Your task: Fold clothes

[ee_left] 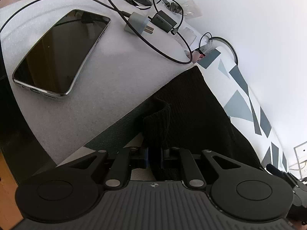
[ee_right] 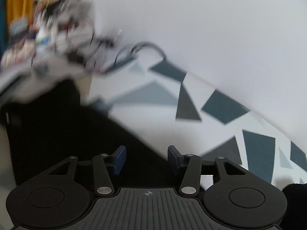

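Note:
A black knitted garment (ee_left: 193, 105) lies on a white cloth with grey triangles (ee_left: 236, 103). My left gripper (ee_left: 155, 153) is shut on a raised fold of that black knit, which stands up between the fingers. In the right wrist view, which is blurred, the black garment (ee_right: 63, 130) fills the lower left. My right gripper (ee_right: 146, 159) hovers over its edge with blue pads (ee_right: 120, 159) apart and nothing pressed between them.
A dark phone (ee_left: 61, 53) lies on white foam sheet (ee_left: 115, 72) left of the garment. A grey plug adapter (ee_left: 137, 24), black cables (ee_left: 168, 49) and small clutter sit beyond it. A white wall (ee_left: 259, 19) rises at the right. Blurred clutter (ee_right: 57, 28) shows upper left in the right wrist view.

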Action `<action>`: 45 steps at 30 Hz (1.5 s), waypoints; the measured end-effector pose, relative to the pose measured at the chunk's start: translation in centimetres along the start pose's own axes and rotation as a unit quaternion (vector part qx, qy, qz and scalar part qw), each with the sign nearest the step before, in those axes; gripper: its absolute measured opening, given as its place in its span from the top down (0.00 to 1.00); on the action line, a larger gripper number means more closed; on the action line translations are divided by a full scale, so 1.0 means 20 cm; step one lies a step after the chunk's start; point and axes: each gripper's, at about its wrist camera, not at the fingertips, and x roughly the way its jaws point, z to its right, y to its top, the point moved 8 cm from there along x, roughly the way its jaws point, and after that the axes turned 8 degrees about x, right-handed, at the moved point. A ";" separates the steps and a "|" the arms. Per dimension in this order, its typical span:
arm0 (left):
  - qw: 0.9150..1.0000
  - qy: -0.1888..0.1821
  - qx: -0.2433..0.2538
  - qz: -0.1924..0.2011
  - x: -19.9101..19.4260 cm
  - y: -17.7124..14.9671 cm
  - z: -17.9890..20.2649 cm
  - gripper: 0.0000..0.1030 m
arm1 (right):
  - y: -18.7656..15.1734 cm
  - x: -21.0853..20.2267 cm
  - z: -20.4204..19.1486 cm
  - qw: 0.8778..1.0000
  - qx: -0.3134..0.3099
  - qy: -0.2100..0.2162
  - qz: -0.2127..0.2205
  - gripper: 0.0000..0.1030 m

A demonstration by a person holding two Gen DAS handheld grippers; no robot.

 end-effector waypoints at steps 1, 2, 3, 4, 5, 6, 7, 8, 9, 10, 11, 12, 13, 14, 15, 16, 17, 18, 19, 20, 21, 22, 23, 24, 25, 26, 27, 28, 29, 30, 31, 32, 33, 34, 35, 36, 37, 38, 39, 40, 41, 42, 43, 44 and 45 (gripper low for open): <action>1.000 0.001 0.001 0.002 0.00 0.00 0.00 0.88 | -0.02 0.02 0.01 1.000 0.010 -0.003 -0.001 0.50; 1.000 0.001 0.000 0.003 0.00 0.00 0.00 0.88 | -0.02 0.04 0.03 1.000 0.025 0.000 0.000 0.50; 1.000 0.003 -0.001 0.003 0.00 0.00 0.00 0.88 | -0.02 0.06 0.04 0.999 0.043 0.005 0.001 0.49; 1.000 0.004 -0.003 0.003 0.00 0.00 0.01 0.88 | -0.02 0.09 0.06 0.998 0.061 0.011 0.003 0.56; 1.000 0.004 -0.005 0.002 0.00 0.01 0.01 0.88 | -0.02 0.09 0.05 0.998 0.054 0.014 0.008 0.68; 1.000 0.004 -0.007 0.000 0.00 0.01 0.01 0.88 | -0.01 0.10 0.06 0.998 0.054 -0.003 0.010 0.75; 1.000 0.002 -0.012 0.000 0.00 0.01 0.00 0.88 | 0.01 0.11 0.08 0.998 0.058 -0.025 0.012 0.86; 1.000 -0.002 -0.018 0.002 0.00 0.01 0.00 0.88 | 0.02 0.12 0.10 0.997 0.062 -0.048 0.013 0.94; 1.000 -0.005 -0.024 0.003 0.01 0.01 0.00 0.88 | 0.04 0.12 0.11 0.995 0.080 -0.055 0.010 0.94; 0.999 -0.009 -0.030 0.005 0.01 0.01 -0.01 0.88 | 0.05 0.13 0.12 0.993 0.103 -0.055 0.006 0.93; 1.000 -0.009 -0.027 0.005 0.01 0.01 0.00 0.88 | 0.07 0.13 0.13 0.990 0.126 -0.056 0.001 0.93; 1.000 -0.008 -0.024 0.006 0.01 0.01 0.00 0.88 | 0.10 0.12 0.09 0.992 0.116 -0.044 0.013 0.90; 1.000 -0.008 -0.020 0.006 0.01 0.01 0.00 0.88 | 0.14 0.10 0.03 0.995 0.094 -0.027 0.032 0.83; 1.000 -0.007 -0.016 0.007 0.01 0.01 0.00 0.87 | 0.17 0.10 -0.05 0.997 0.065 -0.009 0.041 0.69; 1.000 -0.008 -0.015 0.007 0.01 0.01 0.01 0.87 | 0.20 0.09 -0.14 0.998 0.033 0.008 0.046 0.65; 1.000 -0.010 -0.016 0.006 0.01 0.01 0.00 0.87 | 0.21 0.12 -0.22 0.999 0.007 0.029 0.043 0.63; 1.000 -0.011 -0.017 0.006 0.01 0.01 0.00 0.87 | 0.23 0.15 -0.31 0.998 -0.017 0.051 0.036 0.63; 1.000 -0.014 -0.019 0.006 0.01 0.01 0.00 0.87 | 0.24 0.20 -0.38 0.997 -0.030 0.069 0.023 0.63; 1.000 -0.016 -0.018 0.007 0.01 0.01 0.00 0.87 | 0.24 0.25 -0.45 0.996 -0.039 0.085 0.009 0.62; 1.000 -0.017 -0.017 0.008 0.00 0.01 0.00 0.87 | 0.25 0.32 -0.49 0.995 -0.046 0.087 -0.007 0.64; 1.000 -0.018 -0.012 0.008 0.01 0.01 0.00 0.87 | 0.26 0.39 -0.51 0.996 -0.051 0.074 -0.017 0.64; 1.000 -0.019 -0.008 0.008 0.01 0.01 0.01 0.87 | 0.28 0.44 -0.52 0.997 -0.042 0.068 -0.019 0.62; 1.000 -0.019 -0.004 0.008 0.01 0.01 0.01 0.87 | 0.31 0.49 -0.52 0.997 -0.028 0.066 -0.019 0.56; 1.000 -0.019 0.000 0.008 0.01 0.01 0.01 0.87 | 0.34 0.53 -0.52 0.998 -0.014 0.064 -0.018 0.57; 1.000 -0.019 0.002 0.007 0.01 0.01 0.01 0.87 | 0.37 0.58 -0.51 0.998 0.003 0.058 -0.018 0.57; 1.000 -0.019 0.005 0.007 0.01 0.01 0.01 0.87 | 0.41 0.62 -0.50 0.998 0.021 0.052 -0.018 0.57; 1.000 -0.020 0.005 0.007 0.01 0.01 0.01 0.87 | 0.43 0.65 -0.49 0.999 0.028 0.043 -0.018 0.58; 1.000 -0.020 0.005 0.006 0.01 0.01 0.01 0.87 | 0.45 0.68 -0.49 0.999 0.031 0.035 -0.019 0.61; 1.000 -0.020 0.005 0.005 0.01 0.01 0.02 0.86 | 0.47 0.69 -0.48 0.999 0.039 0.030 -0.017 0.62; 1.000 -0.021 0.006 0.004 0.01 0.01 0.02 0.86 | 0.48 0.67 -0.46 0.998 0.056 0.030 -0.012 0.60; 1.000 -0.017 0.007 0.000 0.01 0.02 0.02 0.86 | 0.47 0.62 -0.42 0.997 0.076 0.030 0.000 0.51; 1.000 -0.014 0.008 -0.004 0.01 0.02 0.03 0.86 | 0.46 0.56 -0.39 0.995 0.096 0.029 0.014 0.45; 1.000 -0.010 0.008 -0.008 0.01 0.03 0.03 0.86 | 0.45 0.50 -0.35 0.992 0.116 0.029 0.028 0.37; 1.000 -0.006 0.009 -0.012 0.01 0.03 0.04 0.86 | 0.41 0.41 -0.31 0.990 0.128 0.028 0.041 0.34; 1.000 -0.003 0.010 -0.016 0.01 0.03 0.04 0.86 | 0.38 0.31 -0.27 0.989 0.138 0.027 0.055 0.30; 1.000 0.001 0.011 -0.020 0.01 0.04 0.05 0.82 | 0.34 0.22 -0.23 0.986 0.148 0.025 0.068 0.26; 0.999 0.021 0.021 -0.023 -0.01 0.05 0.08 0.73 | 0.28 0.12 -0.17 0.983 0.164 0.024 0.077 0.19; 0.998 0.042 0.032 -0.026 -0.02 0.06 0.10 0.68 | 0.22 0.02 -0.12 0.980 0.182 0.021 0.084 0.14; 0.997 0.054 0.058 -0.010 -0.06 0.07 0.16 0.65 | 0.15 -0.07 -0.06 0.976 0.199 0.020 0.088 0.13; 0.994 0.066 0.084 0.008 -0.10 0.09 0.23 0.61 | 0.07 -0.17 -0.01 0.973 0.215 0.014 0.088 0.12; 0.991 0.077 0.110 0.026 -0.14 0.10 0.29 0.57 | -0.01 -0.27 0.05 0.969 0.230 0.006 0.087 0.12; 0.987 0.068 0.139 0.038 -0.16 0.09 0.38 0.47 | -0.10 -0.37 0.10 0.966 0.244 -0.009 0.088 0.12; 0.983 0.057 0.167 0.048 -0.17 0.08 0.47 0.42 | -0.19 -0.47 0.16 0.961 0.259 -0.027 0.090 0.12; 0.978 0.047 0.196 0.059 -0.18 0.06 0.56 0.42 | -0.27 -0.55 0.21 0.957 0.272 -0.044 0.092 0.12; 0.971 0.036 0.224 0.069 -0.20 0.05 0.66 0.42 | -0.34 -0.62 0.27 0.952 0.285 -0.064 0.096 0.12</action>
